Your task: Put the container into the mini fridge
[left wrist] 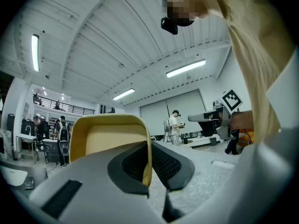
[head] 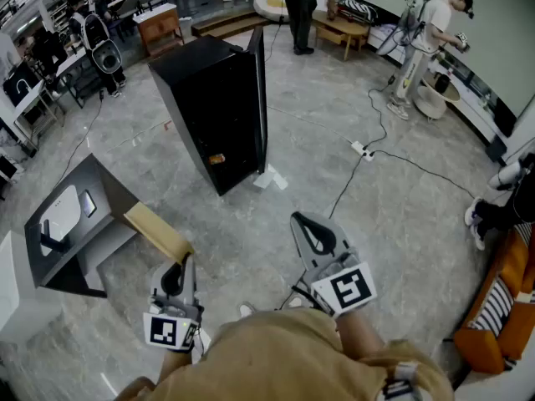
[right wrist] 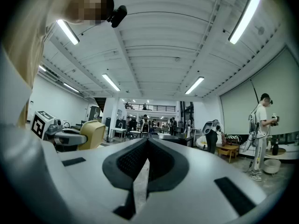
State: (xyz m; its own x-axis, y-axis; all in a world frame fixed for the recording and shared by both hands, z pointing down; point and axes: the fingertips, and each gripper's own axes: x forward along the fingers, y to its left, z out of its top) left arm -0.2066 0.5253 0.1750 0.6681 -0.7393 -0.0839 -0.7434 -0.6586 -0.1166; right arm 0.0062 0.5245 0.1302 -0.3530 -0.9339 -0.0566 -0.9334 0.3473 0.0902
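Head view: left gripper (head: 184, 266) clenched on the wall of the yellow container (head: 157, 230), well short of the mini fridge (head: 209, 107), whose door stands open. Right gripper (head: 306, 226) closed, empty. Best: carry level to the fridge opening, firm pinch, clear of the door.

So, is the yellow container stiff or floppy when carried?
Probably stiff: the container holds its boxy shape though the left hand-held gripper pinches only one wall. Likely light, since it looks empty. Held at one edge, it may tilt.
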